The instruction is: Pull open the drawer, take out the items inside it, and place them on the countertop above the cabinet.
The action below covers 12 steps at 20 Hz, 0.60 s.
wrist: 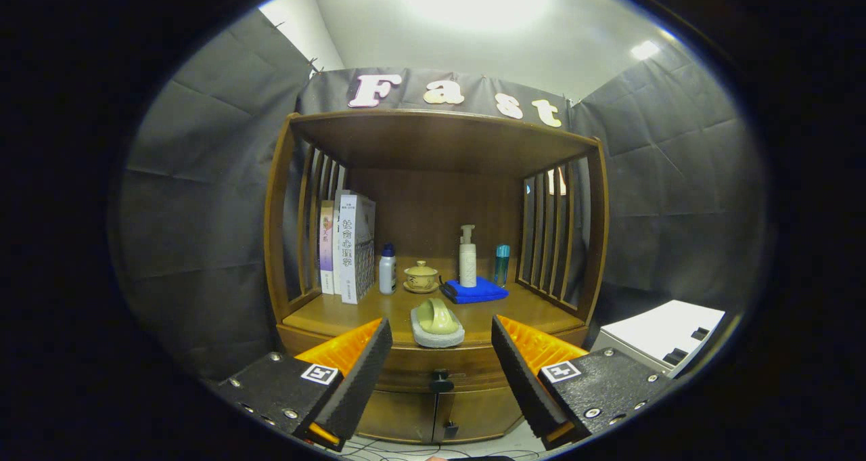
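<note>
The wooden cabinet (pixel 433 353) stands against the dark cloth wall of the booth. It has an upper shelf bay with slatted sides and a flat top board. Its counter (pixel 325 312) forms the floor of that bay.

Below the counter's front edge runs the drawer (pixel 419 369). It sits flush and closed, and a small dark knob (pixel 441 382) is fixed at its middle. What lies inside cannot be seen. Under the drawer are two lower doors, also closed.

To the right of the cabinet stands a white box-like unit (pixel 659 336), partly hidden by the tool.

At the left of the counter, several books (pixel 348 248) stand upright against the slats. Just right of them stands a small white bottle with a blue cap (pixel 387 269). Beside that bottle is a tan lidded cup on a saucer (pixel 421 276).

Further right, a folded blue cloth (pixel 475 291) lies flat, and a white pump bottle (pixel 467 258) stands at its back edge. A slim blue bottle (pixel 501 265) stands just right of the pump bottle, near the right-hand slats.

At the front centre of the counter, just above the drawer, lies a scrubbing pad with a pale green handle (pixel 437 322).

The tool (pixel 440 353) is held off from the cabinet front, touching nothing. Its fingers are spread wide apart and grip no object. In this view the scrubbing pad and the drawer knob both fall between the fingers, beyond the tips.
</note>
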### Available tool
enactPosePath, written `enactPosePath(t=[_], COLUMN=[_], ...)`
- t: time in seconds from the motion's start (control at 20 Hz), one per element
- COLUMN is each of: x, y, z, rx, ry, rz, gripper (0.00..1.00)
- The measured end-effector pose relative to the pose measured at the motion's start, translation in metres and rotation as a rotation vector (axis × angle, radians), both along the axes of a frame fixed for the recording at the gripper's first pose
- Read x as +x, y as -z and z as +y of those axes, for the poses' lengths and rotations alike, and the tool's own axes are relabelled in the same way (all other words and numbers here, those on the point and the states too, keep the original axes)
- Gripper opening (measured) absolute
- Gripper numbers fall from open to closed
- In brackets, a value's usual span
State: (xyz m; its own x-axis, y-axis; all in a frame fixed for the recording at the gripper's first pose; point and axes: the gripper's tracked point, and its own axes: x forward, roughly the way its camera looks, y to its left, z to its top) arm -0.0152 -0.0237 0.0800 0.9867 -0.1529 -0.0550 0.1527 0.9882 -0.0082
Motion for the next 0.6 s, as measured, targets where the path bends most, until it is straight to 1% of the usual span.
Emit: enactPosePath(t=[0.3, 0.6], x=[-0.023, -0.027], y=[-0.005, -0.008], z=[0.008, 0.008], rx=[0.011, 0.018], ry=[-0.007, -0.008], rz=[-0.007, -0.011], gripper=[0.93, 0.93])
